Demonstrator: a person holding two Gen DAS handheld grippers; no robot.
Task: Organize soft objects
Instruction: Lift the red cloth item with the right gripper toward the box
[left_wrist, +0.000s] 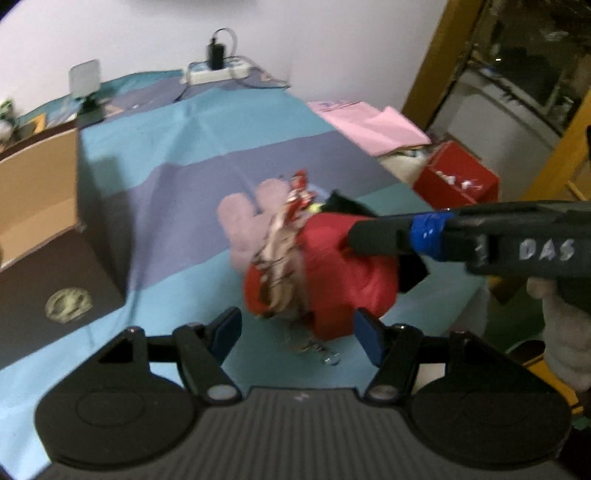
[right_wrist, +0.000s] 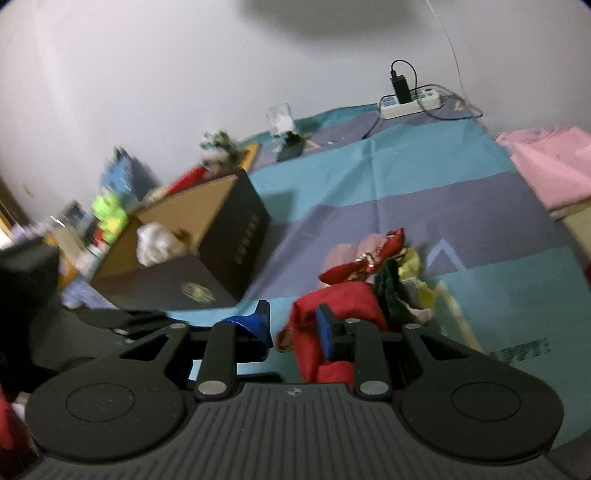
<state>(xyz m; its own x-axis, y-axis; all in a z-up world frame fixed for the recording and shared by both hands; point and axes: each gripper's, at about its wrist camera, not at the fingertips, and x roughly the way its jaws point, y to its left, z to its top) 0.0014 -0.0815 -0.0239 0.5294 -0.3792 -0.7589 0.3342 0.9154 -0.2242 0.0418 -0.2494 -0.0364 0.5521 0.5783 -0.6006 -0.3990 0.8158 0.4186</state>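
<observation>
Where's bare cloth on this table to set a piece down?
Free: the striped cloth between the brown box and the pile of soft things, back to the power strip. Also right of the pile toward the pink sheet. Crowded: around the pile, and behind the box.

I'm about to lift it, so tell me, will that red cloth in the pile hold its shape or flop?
The red cloth is bunched and creased, so it will probably droop. It looks thin, likely light. The patterned fabric drapes over it and may drag along.
</observation>
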